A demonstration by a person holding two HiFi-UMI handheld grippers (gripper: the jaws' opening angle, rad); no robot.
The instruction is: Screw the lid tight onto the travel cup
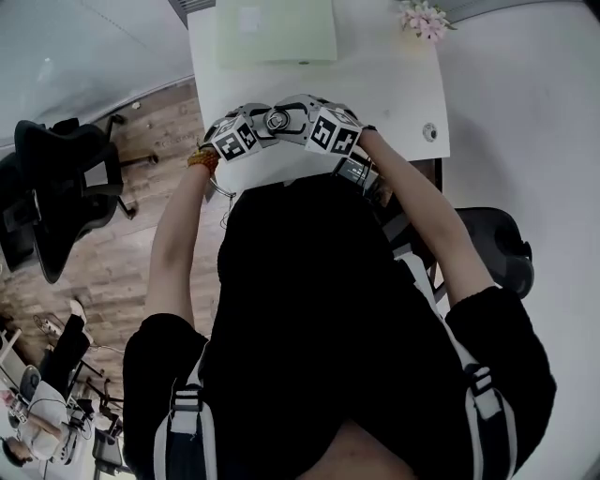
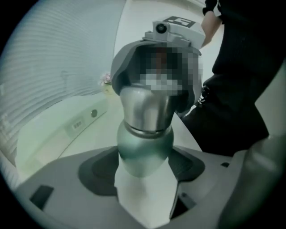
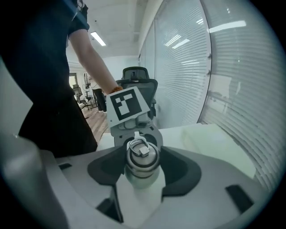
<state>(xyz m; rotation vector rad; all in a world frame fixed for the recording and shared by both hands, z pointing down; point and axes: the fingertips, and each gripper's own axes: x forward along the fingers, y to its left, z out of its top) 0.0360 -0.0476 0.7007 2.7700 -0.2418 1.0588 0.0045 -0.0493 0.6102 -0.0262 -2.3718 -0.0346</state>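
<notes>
The travel cup (image 2: pixel 146 112) is a steel body with a green end (image 2: pixel 144 150), held level above the white table's near edge. My left gripper (image 2: pixel 143 166) is shut on the green end, with a pad on each side. The lid (image 3: pixel 140 154), steel with a wire ring on top, sits on the cup's other end. My right gripper (image 3: pixel 140 166) is shut on it, dark pads against both sides. In the head view the left gripper (image 1: pixel 239 137) and right gripper (image 1: pixel 323 127) face each other with the lid (image 1: pixel 277 120) between them.
The white table (image 1: pixel 398 89) carries a pale green mat (image 1: pixel 277 33) at its far side, pink flowers (image 1: pixel 424 19) at the far right corner and a small round fitting (image 1: pixel 429 132). A black office chair (image 1: pixel 56 178) stands on the wood floor at left.
</notes>
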